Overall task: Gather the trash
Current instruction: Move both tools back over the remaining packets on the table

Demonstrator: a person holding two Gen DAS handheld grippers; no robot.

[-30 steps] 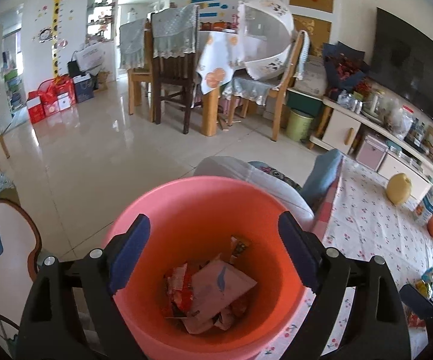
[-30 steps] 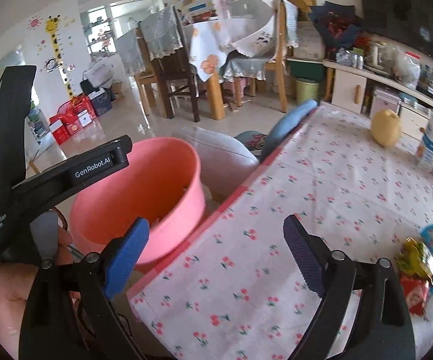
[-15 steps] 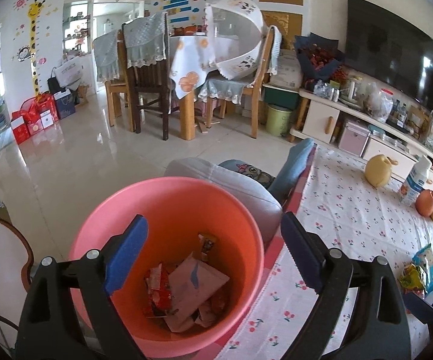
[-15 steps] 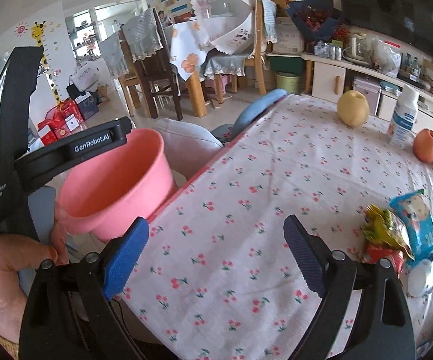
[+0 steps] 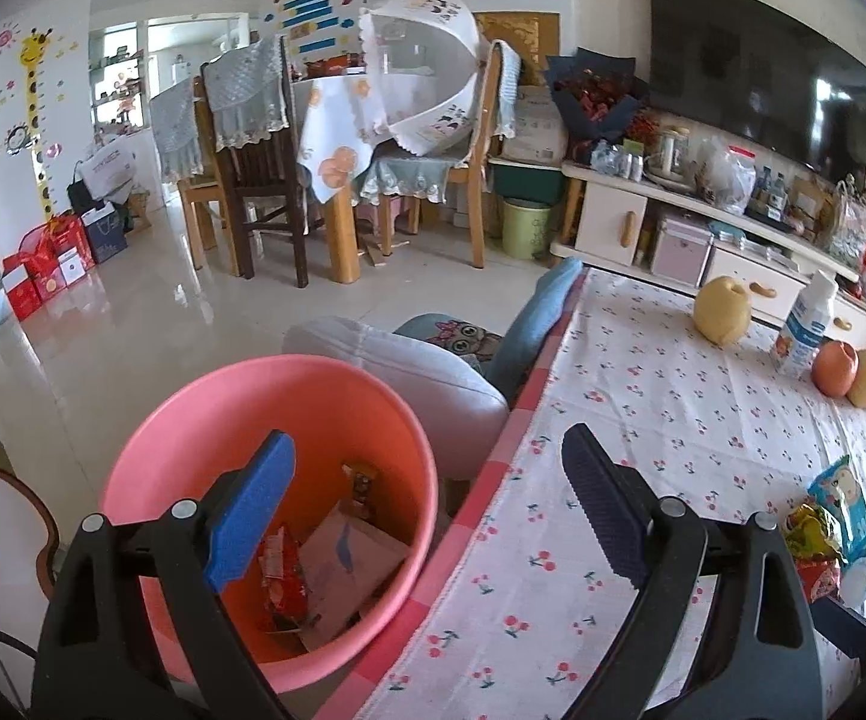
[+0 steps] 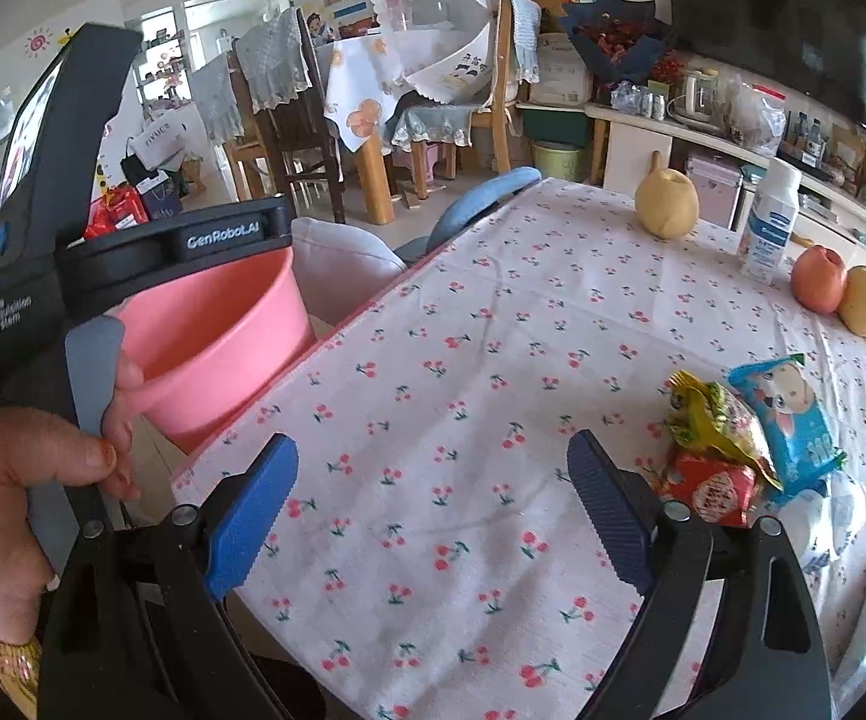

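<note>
A: What's on my left?

B: Pink bin [image 5: 181,420] off the table's edge, wrappers and card [image 5: 337,564] at its bottom. Left gripper [image 5: 427,516] spread wide, nothing between its pads, half over the bin, half over the cherry-print cloth [image 5: 643,408].

A: And right?

B: Right gripper [image 6: 433,510] also released, empty, above bare cloth. Trash to collect sits just right of it: yellow-green wrapper [image 6: 715,420], red packet [image 6: 712,489], blue packet [image 6: 787,420], touching in a cluster
</note>
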